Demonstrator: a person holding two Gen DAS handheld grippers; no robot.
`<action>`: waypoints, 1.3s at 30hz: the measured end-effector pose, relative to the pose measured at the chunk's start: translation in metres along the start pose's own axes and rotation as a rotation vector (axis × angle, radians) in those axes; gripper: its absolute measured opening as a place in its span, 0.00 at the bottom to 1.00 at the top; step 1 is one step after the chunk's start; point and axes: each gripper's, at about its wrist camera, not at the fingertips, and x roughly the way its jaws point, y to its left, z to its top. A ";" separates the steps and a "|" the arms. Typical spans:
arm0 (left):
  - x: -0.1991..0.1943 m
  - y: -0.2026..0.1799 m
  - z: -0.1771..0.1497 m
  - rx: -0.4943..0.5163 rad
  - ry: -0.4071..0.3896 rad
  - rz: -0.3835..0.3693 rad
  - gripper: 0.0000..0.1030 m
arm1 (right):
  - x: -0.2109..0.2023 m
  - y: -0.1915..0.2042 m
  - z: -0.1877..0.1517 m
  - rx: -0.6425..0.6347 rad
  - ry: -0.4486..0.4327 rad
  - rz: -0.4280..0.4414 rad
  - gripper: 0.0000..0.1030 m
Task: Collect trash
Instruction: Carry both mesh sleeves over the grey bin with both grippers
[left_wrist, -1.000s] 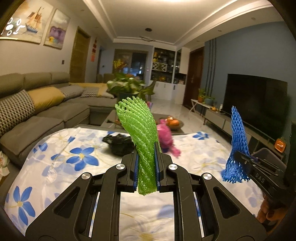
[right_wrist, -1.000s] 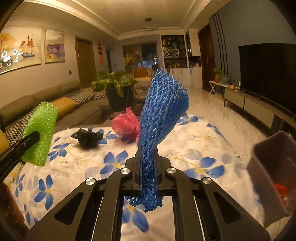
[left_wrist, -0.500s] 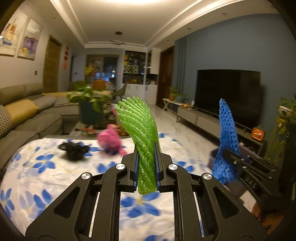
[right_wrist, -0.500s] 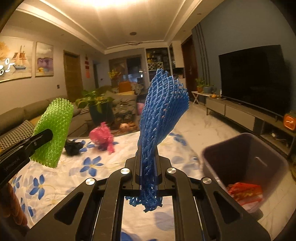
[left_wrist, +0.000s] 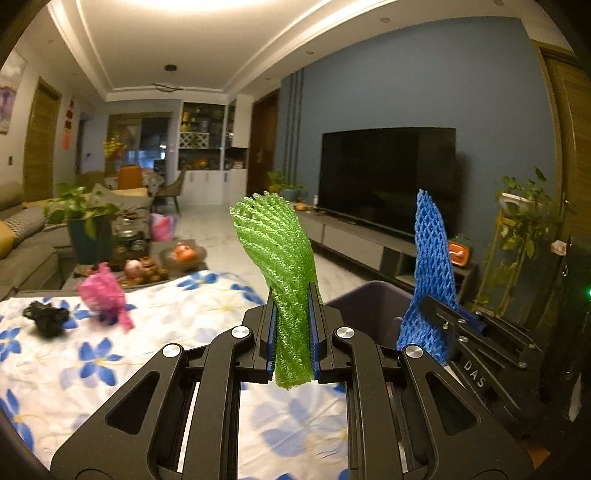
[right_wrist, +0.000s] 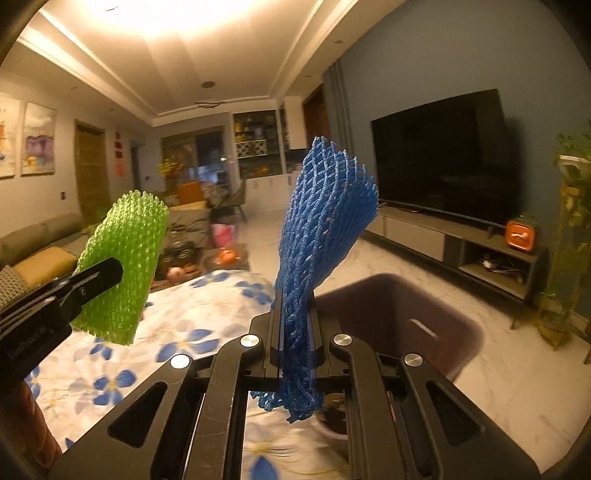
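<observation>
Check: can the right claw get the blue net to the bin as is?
Probably yes. The right claw grips the blue net, and the open bin sits just ahead with nothing between them.

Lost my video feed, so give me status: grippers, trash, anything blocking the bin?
Left gripper shut on green foam net. Right gripper shut on blue foam net. Bin open ahead, nothing in the way.

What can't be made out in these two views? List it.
- Bin contents: in both views, grippers and nets cover its inside.
- Pink bag and black bag: blurred in left view, absent from right view.
- Bottom end of blue net: blurred in right view.
</observation>
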 end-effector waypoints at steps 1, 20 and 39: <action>0.005 -0.004 -0.001 0.000 0.004 -0.013 0.13 | 0.000 -0.007 0.000 0.006 0.000 -0.012 0.10; 0.060 -0.047 -0.015 0.029 0.061 -0.141 0.13 | 0.008 -0.034 -0.013 0.006 0.011 -0.090 0.10; 0.091 -0.062 -0.023 0.054 0.096 -0.190 0.14 | 0.021 -0.046 -0.012 0.024 0.022 -0.096 0.10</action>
